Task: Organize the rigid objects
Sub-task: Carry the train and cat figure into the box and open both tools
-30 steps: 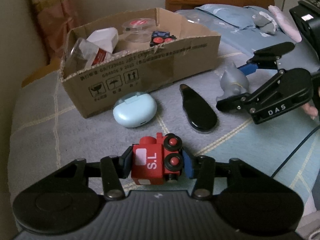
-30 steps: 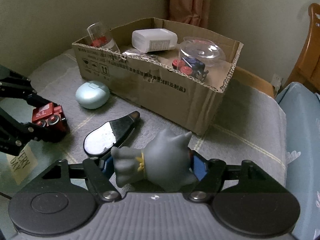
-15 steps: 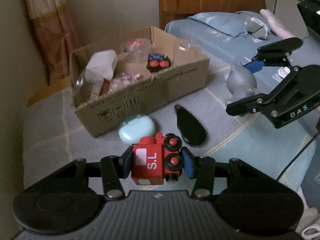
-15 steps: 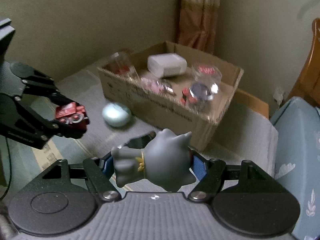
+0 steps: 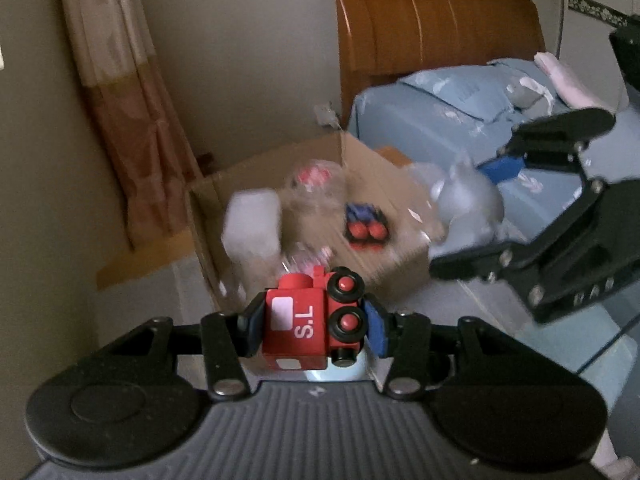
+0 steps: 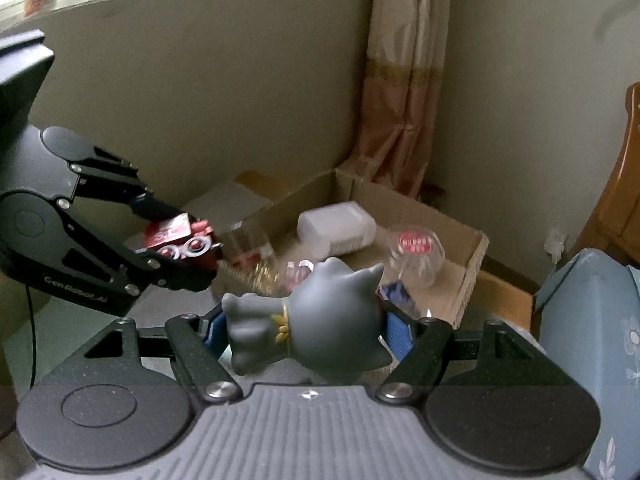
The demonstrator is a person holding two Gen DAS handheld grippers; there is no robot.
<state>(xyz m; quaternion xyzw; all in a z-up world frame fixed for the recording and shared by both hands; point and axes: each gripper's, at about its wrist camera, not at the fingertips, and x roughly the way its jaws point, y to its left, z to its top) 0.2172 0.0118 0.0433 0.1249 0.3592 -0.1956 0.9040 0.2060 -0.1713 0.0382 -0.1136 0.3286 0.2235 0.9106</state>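
Note:
My left gripper (image 5: 312, 326) is shut on a red toy train (image 5: 308, 320) marked "S.L", held in the air above the near edge of the open cardboard box (image 5: 376, 168). My right gripper (image 6: 308, 326) is shut on a grey cat figure (image 6: 320, 328), held above the box's near right side. The right gripper and the figure (image 5: 468, 208) show in the left wrist view at the right. The left gripper with the train (image 6: 180, 240) shows in the right wrist view at the left.
The box (image 6: 472, 264) holds a white container (image 6: 336, 228), a clear jar with a red label (image 6: 416, 256) and a small blue and red toy (image 5: 366, 226). A curtain (image 5: 128, 120) and a wall are behind, a wooden headboard (image 5: 432, 28) and a blue bed (image 5: 460, 108) to the right.
Both grippers have risen from the grey surface with their toys and moved forward over the box. The blue case and the black object have dropped out of view.

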